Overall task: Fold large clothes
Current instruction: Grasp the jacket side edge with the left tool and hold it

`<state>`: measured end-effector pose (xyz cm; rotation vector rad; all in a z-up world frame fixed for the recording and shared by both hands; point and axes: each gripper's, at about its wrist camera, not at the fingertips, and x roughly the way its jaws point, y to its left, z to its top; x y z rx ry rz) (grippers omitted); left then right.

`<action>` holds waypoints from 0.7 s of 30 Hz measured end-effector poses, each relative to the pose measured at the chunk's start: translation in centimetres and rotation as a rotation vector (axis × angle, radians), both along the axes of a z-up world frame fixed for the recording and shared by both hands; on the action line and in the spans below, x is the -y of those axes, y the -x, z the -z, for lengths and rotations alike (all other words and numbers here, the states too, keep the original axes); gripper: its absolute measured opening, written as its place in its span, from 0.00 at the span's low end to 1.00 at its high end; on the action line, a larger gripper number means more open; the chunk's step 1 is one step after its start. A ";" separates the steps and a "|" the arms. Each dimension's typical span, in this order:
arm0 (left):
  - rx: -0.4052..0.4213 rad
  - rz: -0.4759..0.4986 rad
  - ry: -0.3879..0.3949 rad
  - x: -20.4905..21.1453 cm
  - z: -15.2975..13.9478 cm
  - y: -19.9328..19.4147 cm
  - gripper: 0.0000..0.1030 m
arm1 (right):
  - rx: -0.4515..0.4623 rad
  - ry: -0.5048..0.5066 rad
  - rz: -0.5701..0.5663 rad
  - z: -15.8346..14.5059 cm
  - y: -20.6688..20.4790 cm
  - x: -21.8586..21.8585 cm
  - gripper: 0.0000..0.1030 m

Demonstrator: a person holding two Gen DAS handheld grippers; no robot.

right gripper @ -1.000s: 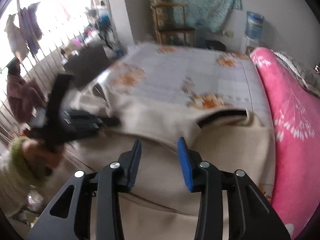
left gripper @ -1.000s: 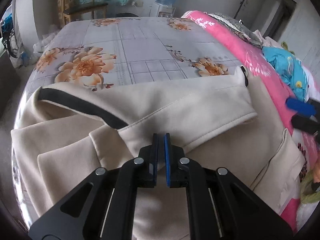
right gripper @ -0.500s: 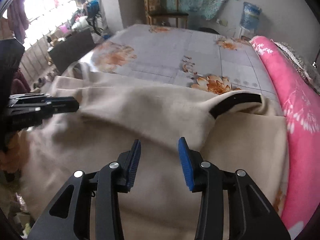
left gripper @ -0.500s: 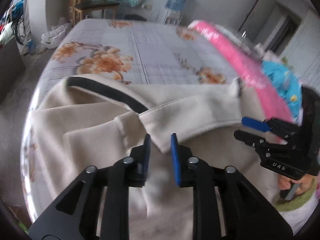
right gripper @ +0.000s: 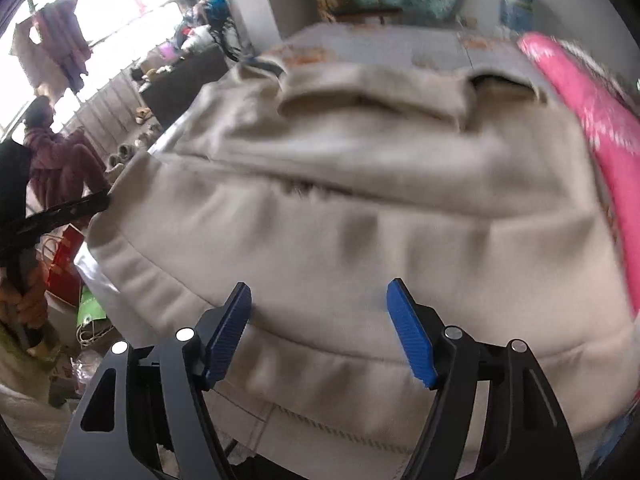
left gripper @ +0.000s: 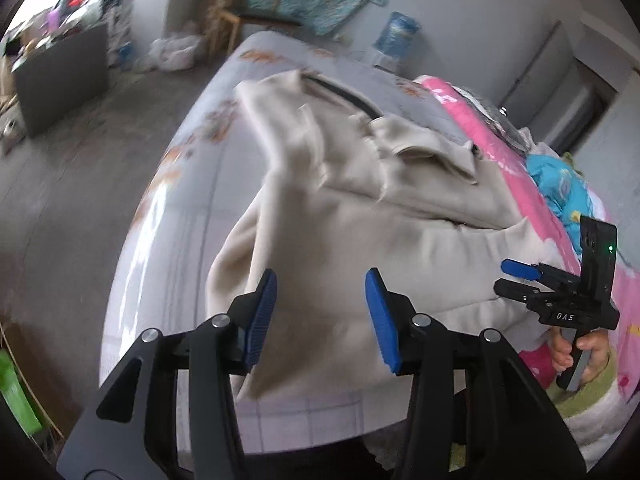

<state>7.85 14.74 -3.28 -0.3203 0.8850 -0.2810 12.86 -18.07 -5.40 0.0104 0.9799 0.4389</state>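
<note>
A large beige coat (left gripper: pixel 360 216) with black trim lies folded over itself on the floral bed sheet (left gripper: pixel 192 184). It fills the right wrist view (right gripper: pixel 360 208), with its hem near the bed's front edge. My left gripper (left gripper: pixel 322 312) is open and empty, above the coat's near left part. My right gripper (right gripper: pixel 320 328) is open and empty over the hem. The right gripper also shows in the left wrist view (left gripper: pixel 516 276), open at the coat's right edge. The left gripper's fingers (right gripper: pixel 72 208) show at the left edge of the right wrist view.
A pink blanket (left gripper: pixel 492 148) and blue clothes (left gripper: pixel 560 184) lie along the bed's right side. The bed's left edge drops to a grey floor (left gripper: pixel 80 184). A wooden chair (left gripper: pixel 240 12) and a water bottle (left gripper: pixel 396 36) stand beyond the bed. Bags (right gripper: pixel 64 256) sit on the floor.
My left gripper has opened, let go of the coat's flap and pulled back toward the bed's near left. My right gripper has opened wider and drawn back to the hem.
</note>
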 end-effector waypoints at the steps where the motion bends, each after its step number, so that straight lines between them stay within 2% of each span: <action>1: 0.007 -0.006 0.012 -0.3 0.3 0.2 0.42 | -0.004 0.001 0.004 -0.1 -0.1 0.0 0.68; 8: 0.073 -0.042 -0.037 -1.0 -0.4 -0.1 0.42 | -0.006 0.025 0.031 0.0 -0.2 -0.6 0.68; 12: -0.029 -0.022 -0.068 -1.0 1.1 -1.7 0.41 | 0.002 0.010 0.041 0.1 0.0 -0.5 0.68; 14: -0.035 -0.017 -0.021 -1.4 1.3 -1.9 0.37 | 0.007 0.014 0.042 0.2 0.1 -0.5 0.68; 18: 0.062 0.057 0.095 -1.3 -0.1 -1.0 0.37 | 0.014 0.008 0.041 0.2 0.3 -0.3 0.68; 19: 0.062 0.066 0.106 -1.1 -0.1 -1.1 0.37 | 0.015 0.003 0.042 0.2 0.3 -0.2 0.68; 21: 0.018 0.043 0.065 -0.8 0.7 -2.1 0.37 | 0.017 -0.003 0.043 0.2 0.4 -0.1 0.69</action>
